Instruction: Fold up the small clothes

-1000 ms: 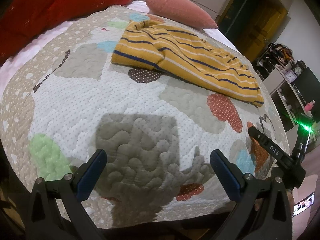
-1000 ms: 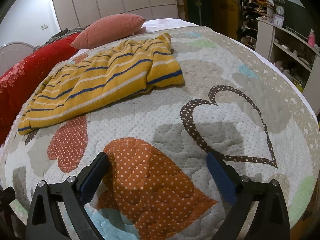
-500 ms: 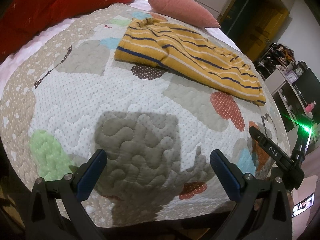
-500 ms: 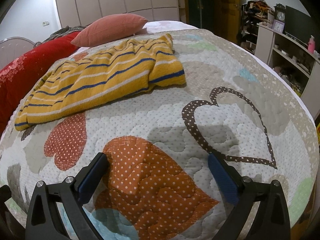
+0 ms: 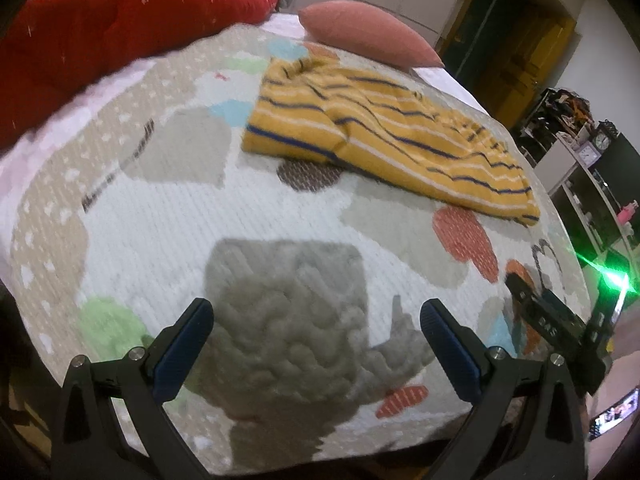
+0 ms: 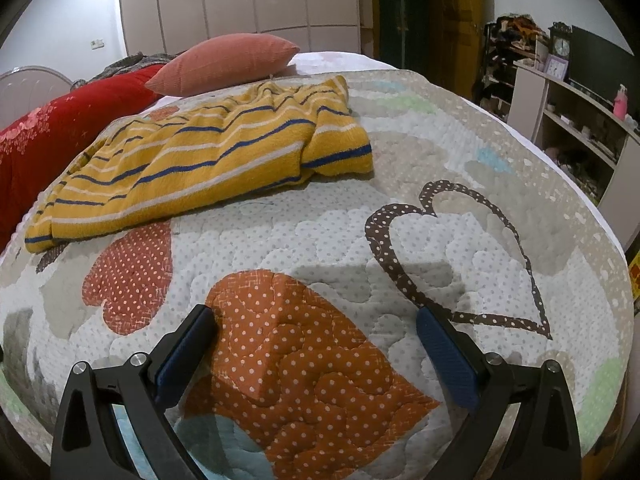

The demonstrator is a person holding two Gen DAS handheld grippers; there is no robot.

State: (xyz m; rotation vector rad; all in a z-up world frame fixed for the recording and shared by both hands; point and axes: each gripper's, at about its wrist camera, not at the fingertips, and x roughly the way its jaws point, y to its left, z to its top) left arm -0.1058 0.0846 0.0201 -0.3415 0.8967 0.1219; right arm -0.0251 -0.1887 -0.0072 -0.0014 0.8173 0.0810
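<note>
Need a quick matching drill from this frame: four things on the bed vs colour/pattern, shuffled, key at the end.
Things:
1. garment
2. small pillow
3. blanket
4. heart outline on the quilt

Colours:
A. red with pale flecks
B. brown with white dots
C. yellow with blue and white stripes
D. plain salmon pink

Pairs: 1-C, 2-D, 3-A, 4-B
</note>
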